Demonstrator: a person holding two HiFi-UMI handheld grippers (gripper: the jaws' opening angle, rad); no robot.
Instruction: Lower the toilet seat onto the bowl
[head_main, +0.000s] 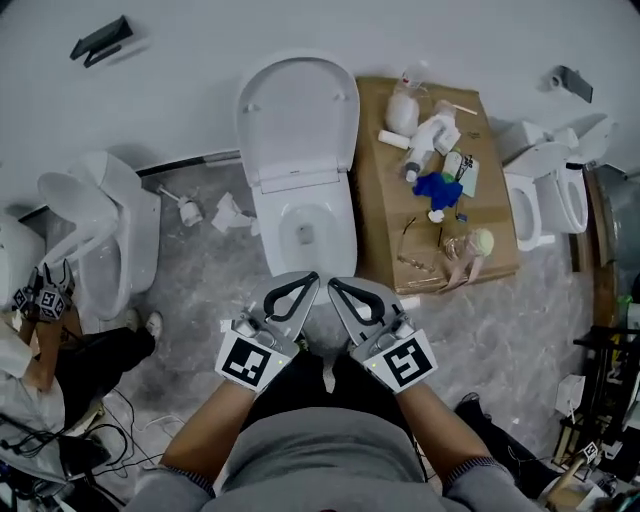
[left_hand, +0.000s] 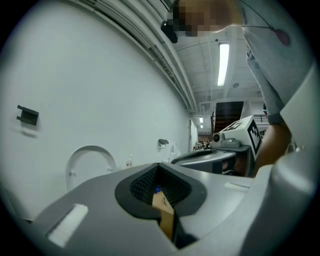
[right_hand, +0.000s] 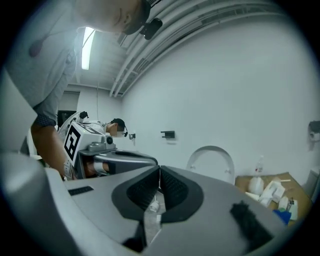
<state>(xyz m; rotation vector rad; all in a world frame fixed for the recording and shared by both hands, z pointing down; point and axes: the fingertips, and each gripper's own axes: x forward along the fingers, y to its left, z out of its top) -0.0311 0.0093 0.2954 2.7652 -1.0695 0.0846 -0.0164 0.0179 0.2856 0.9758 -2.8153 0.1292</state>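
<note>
The white toilet stands against the wall in the head view, its seat and lid (head_main: 297, 118) raised upright above the open bowl (head_main: 330, 238). Both grippers hover side by side in front of the bowl's near rim, tips pointing at it. My left gripper (head_main: 313, 277) is shut with nothing between its jaws. My right gripper (head_main: 333, 283) is shut and empty too. In the left gripper view the closed tips (left_hand: 159, 165) point at the raised seat (left_hand: 90, 162). The right gripper view has its tips (right_hand: 159, 170) meeting in front of the raised seat (right_hand: 212, 161).
A cardboard sheet (head_main: 385, 220) right of the toilet carries bottles, a blue cloth (head_main: 438, 188) and small items. Other toilets stand at the left (head_main: 110, 240) and right (head_main: 553, 195). A brush (head_main: 184, 207) lies on the floor. A person (head_main: 30, 345) and cables are at the lower left.
</note>
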